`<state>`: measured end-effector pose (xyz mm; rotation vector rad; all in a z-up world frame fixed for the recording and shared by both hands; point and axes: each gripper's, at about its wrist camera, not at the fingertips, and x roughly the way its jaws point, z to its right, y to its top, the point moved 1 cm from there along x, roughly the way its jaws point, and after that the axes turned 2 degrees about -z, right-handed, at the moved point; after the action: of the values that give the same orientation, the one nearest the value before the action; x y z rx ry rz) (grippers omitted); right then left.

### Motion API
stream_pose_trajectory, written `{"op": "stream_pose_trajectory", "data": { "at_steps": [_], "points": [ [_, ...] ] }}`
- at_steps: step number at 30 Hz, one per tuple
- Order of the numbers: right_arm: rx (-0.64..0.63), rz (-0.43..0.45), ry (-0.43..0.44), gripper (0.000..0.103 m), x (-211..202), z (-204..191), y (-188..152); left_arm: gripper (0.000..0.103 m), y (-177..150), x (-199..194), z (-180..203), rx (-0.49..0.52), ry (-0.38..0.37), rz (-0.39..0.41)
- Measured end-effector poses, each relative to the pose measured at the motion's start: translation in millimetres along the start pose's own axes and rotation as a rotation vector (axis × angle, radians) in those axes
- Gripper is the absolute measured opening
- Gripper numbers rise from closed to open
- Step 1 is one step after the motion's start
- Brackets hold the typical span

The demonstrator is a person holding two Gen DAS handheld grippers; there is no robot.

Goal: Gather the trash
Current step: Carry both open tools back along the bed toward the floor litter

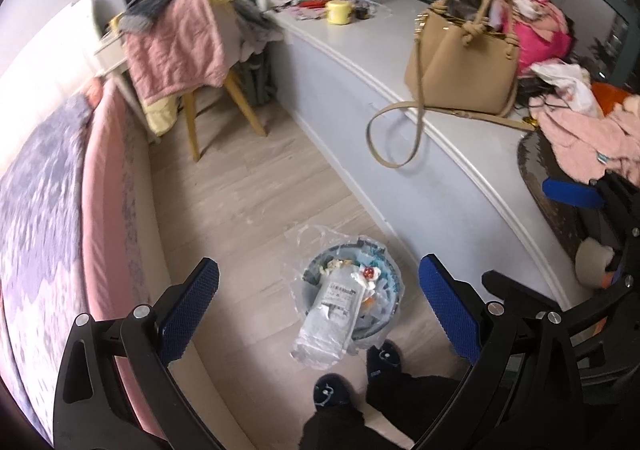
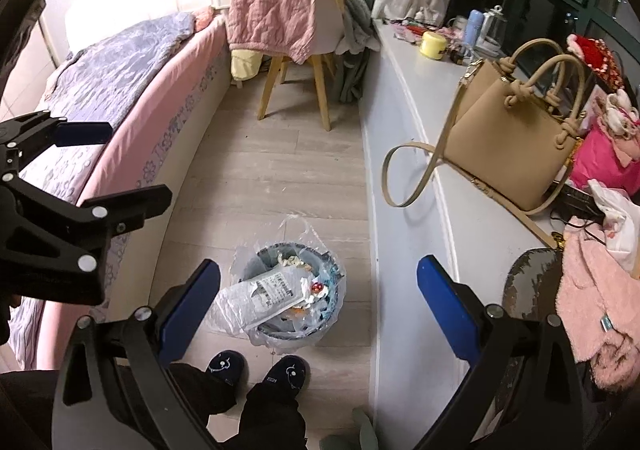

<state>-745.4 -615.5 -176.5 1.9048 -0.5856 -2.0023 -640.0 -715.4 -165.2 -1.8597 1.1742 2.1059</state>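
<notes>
While you stand on the pale wood floor (image 2: pixel 280 169) in dark slippers (image 2: pixel 289 372), both of your tools hang above the trash bin (image 1: pixel 352 302), and neither touches anything. Your left gripper (image 1: pixel 320 310) has its blue pads (image 1: pixel 188 312) spread wide with nothing between them; your right gripper (image 2: pixel 320 310) is spread just as wide and equally empty. In the right wrist view the left tool also shows at the left edge, over the bed (image 2: pixel 120 97).

The bin sits on the floor just ahead of your feet, between the pink-sided bed and the long white window ledge (image 2: pixel 424 89). It is lined with a clear plastic bag (image 2: pixel 300 230) whose edges stand up loosely past the rim, and it is full: a crumpled grey shipping pouch with a printed label (image 2: pixel 272 290) lies across the top, hanging over the rim, with small scraps beside it.

On the ledge a tan handbag (image 2: pixel 508 153) stands upright, its strap looping over the edge. A wooden-legged chair (image 2: pixel 296 69) draped with a pink quilted garment (image 2: pixel 272 17) stands at the far end.
</notes>
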Motion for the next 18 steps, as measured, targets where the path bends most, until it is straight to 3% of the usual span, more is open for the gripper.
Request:
{"op": "stream_pose_trajectory", "data": {
  "at_steps": [5,18],
  "points": [
    [-0.023,-0.042,0.074,0.096,9.6,-2.8,-5.9,0.097,-17.7,-4.3,-1.7,-0.103,0.028,-0.032],
    [-0.251,-0.041,0.125,0.096,1.3,-61.6,-27.7,0.097,-84.1,-35.4,-23.2,-0.253,0.113,-0.016]
  ]
}}
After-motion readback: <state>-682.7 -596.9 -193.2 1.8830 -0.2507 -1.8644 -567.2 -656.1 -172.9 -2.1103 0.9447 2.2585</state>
